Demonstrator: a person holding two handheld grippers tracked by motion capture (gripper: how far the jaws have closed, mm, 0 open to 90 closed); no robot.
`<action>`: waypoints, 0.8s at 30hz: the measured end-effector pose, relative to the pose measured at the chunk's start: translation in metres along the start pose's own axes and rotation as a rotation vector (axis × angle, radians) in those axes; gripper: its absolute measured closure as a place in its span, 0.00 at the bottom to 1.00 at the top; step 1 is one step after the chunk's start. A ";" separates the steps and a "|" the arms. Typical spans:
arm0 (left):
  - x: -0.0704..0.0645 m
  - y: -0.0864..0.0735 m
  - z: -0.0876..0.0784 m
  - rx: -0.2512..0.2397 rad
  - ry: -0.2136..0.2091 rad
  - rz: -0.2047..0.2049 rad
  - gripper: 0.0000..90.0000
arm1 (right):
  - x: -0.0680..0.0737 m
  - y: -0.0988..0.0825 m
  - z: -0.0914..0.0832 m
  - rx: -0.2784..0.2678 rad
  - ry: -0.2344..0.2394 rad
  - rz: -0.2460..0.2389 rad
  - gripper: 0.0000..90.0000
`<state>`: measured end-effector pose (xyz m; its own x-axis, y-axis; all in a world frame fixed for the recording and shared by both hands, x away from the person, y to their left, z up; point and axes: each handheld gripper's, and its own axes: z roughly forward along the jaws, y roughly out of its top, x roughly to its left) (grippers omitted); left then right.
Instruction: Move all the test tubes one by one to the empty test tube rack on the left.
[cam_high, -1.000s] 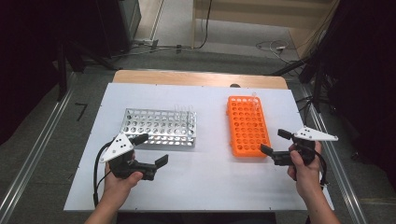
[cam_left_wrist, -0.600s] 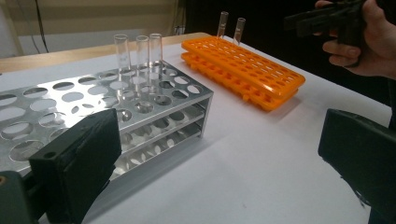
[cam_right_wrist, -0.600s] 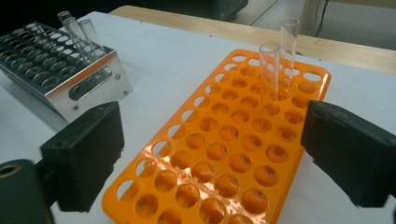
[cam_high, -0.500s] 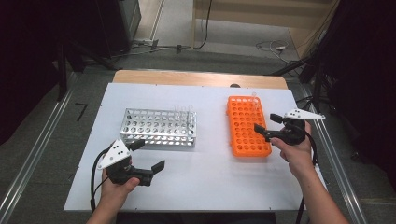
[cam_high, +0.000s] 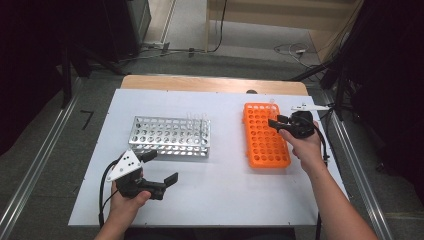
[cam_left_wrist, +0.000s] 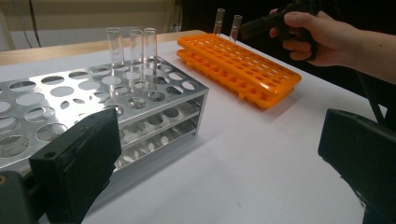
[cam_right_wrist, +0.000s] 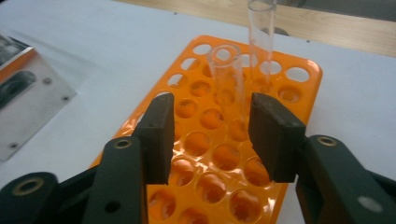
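Observation:
An orange tube rack (cam_high: 265, 140) lies right of centre on the white table, with two glass tubes (cam_right_wrist: 226, 79) standing at its far end. My right gripper (cam_high: 272, 123) hovers over that end and points left. Its jaws have just been closing. The nearer tube shows in the gap between the pads (cam_right_wrist: 161, 126), with space on both sides. A silver metal rack (cam_high: 165, 137) on the left holds three glass tubes (cam_left_wrist: 135, 46) at its right end. My left gripper (cam_high: 161, 167) rests in front of it, open and empty.
The white table top (cam_high: 220, 195) has bare room between the two racks and along the near edge. A wooden strip (cam_high: 210, 84) runs behind the table. Metal rails (cam_high: 35, 170) flank it on both sides. The person's right forearm (cam_high: 335, 200) crosses the near right corner.
The right hand has travelled from the table's right edge up and left over the far end of the orange rack, and its jaws have narrowed. The left hand has stayed about where it was.

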<state>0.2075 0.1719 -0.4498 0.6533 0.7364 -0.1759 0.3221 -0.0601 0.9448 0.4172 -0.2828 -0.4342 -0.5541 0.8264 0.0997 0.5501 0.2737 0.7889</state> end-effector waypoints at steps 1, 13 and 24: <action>0.000 0.000 0.000 0.002 0.002 0.002 0.00 | -0.002 0.001 0.003 0.015 -0.004 -0.001 0.58; -0.001 -0.001 0.003 0.013 -0.006 -0.003 0.00 | -0.008 0.007 0.023 0.082 -0.053 0.004 0.71; 0.001 -0.002 0.004 0.012 -0.009 -0.014 0.00 | -0.010 0.006 0.035 0.092 -0.077 -0.004 0.80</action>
<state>0.2101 0.1702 -0.4529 0.6546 0.7313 -0.1914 0.3397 -0.0583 0.9387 0.4479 -0.2721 -0.4513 -0.5087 0.8597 0.0473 0.6050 0.3178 0.7301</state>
